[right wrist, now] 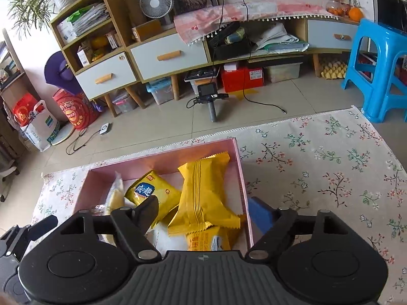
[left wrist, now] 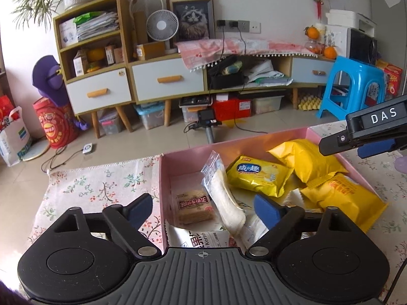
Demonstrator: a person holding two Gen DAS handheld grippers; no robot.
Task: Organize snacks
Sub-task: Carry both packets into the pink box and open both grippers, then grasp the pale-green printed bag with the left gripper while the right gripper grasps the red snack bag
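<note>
A pink box (left wrist: 188,151) stands on a floral cloth (left wrist: 101,188) and holds several snack packets. Among them are a yellow packet with a blue label (left wrist: 257,178), a plain yellow packet (left wrist: 305,160), a brown biscuit packet (left wrist: 193,208) and a long clear packet (left wrist: 223,195). My left gripper (left wrist: 203,211) is open across the box's left wall, above the biscuit and clear packets, gripping nothing. My right gripper (right wrist: 205,214) is open across the pink box's (right wrist: 162,150) right wall, over the plain yellow packet (right wrist: 203,195), not pressing on it.
The floral cloth (right wrist: 318,165) stretches bare to the right of the box. On the tiled floor beyond stand a blue plastic stool (right wrist: 376,58), a small camera on a handle (right wrist: 209,96) with cables, and a low cabinet (right wrist: 168,56) with drawers.
</note>
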